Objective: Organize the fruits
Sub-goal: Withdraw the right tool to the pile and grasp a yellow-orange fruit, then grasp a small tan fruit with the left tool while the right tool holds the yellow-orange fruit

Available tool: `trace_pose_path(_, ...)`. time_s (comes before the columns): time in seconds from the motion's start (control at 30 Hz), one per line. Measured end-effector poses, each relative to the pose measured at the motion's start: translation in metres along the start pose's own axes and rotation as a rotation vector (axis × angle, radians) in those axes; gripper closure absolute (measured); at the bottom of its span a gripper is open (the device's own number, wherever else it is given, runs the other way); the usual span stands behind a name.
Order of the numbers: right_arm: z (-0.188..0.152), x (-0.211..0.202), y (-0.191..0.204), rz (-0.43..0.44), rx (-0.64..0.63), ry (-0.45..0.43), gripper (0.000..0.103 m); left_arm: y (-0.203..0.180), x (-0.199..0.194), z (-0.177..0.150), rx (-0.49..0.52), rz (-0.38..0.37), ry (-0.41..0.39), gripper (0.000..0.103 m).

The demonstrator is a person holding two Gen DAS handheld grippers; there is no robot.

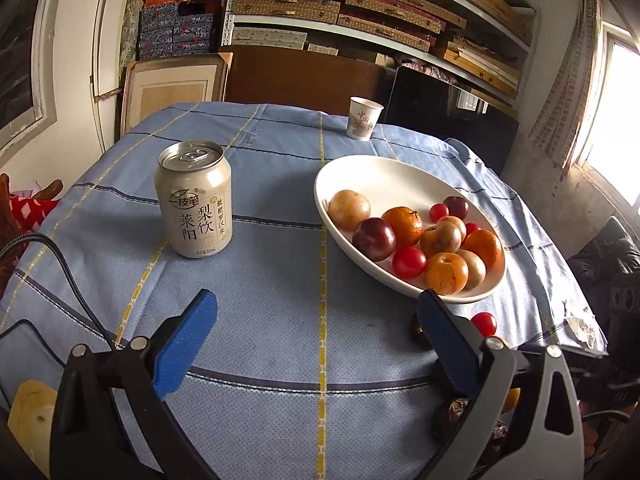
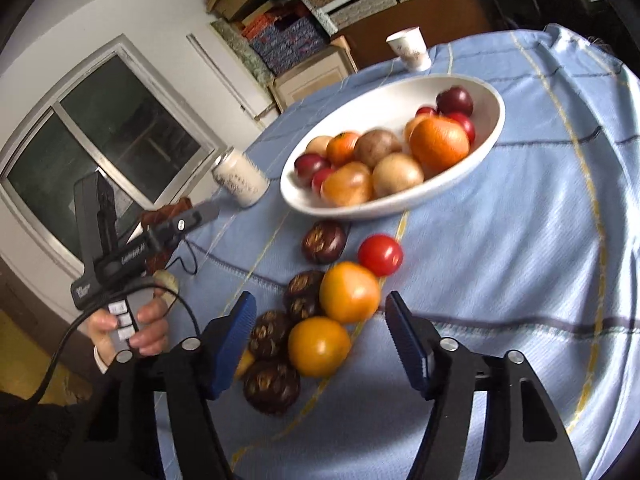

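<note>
Gathering loose fruit into plate (image 2: 486, 92). Right tongs (image 2: 320, 320) apart, empty, orange fruit (image 2: 349, 292) just ahead between tips; next advance, clamp. Left tongs (image 1: 316, 320) apart, empty over bench (image 1: 280, 280).

Cluttered shelves (image 1: 384, 20), white wall (image 1: 76, 40), bright window (image 1: 616, 120).

i see my left gripper (image 1: 316, 340): black arms, silver round screws, blue textured pads on both fingers (image 1: 188, 344), a black cable beside it. my right gripper (image 2: 320, 340) has the same black arms, silver screws, ribbed blue pads. my left hand (image 2: 132, 330) shows a white cuff under a dark sleeve, on a grey-buttoned handle.
</note>
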State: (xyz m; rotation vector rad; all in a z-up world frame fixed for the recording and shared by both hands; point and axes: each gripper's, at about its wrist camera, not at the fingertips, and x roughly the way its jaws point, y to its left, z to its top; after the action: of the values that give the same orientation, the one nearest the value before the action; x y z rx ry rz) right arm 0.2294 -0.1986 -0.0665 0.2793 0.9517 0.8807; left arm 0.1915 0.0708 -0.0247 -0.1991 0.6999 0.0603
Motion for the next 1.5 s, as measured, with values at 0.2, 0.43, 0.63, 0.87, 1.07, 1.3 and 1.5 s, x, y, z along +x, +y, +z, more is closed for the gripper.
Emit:
trace_pose_path(0.2, -0.011, 0.013, 0.015, -0.016, -0.072, 0.071, 0.042, -0.002, 0.001, -0.002, 0.007, 0.004, 0.009, 0.005)
trace_pose_path(0.43, -0.016, 0.019, 0.017, -0.049, -0.075, 0.092, 0.055, -0.003, 0.002, -0.002, 0.013, 0.010, 0.009, 0.005)
trace_pose_path(0.63, -0.011, 0.013, 0.012, 0.005, -0.063, 0.074, 0.065, -0.001, -0.001, 0.000, 0.026, 0.035, -0.012, 0.005)
trace_pose_path(0.87, -0.016, -0.059, 0.040, 0.427, -0.242, -0.156, 0.065, 0.003, 0.007, -0.001, 0.051, -0.163, 0.118, 0.005)
trace_pose_path(1.07, -0.017, -0.066, 0.036, 0.422, -0.243, -0.189, 0.065, -0.050, -0.020, -0.040, 0.436, -0.374, 0.140, 0.009)
trace_pose_path(1.3, -0.015, -0.063, 0.037, 0.386, -0.239, -0.191, 0.065, -0.056, -0.023, -0.065, 0.525, -0.442, 0.198, 0.043)
trace_pose_path(1.5, -0.014, -0.062, 0.036, 0.370, -0.235, -0.183, 0.065, -0.062, -0.026, -0.077, 0.569, -0.477, 0.224, 0.056)
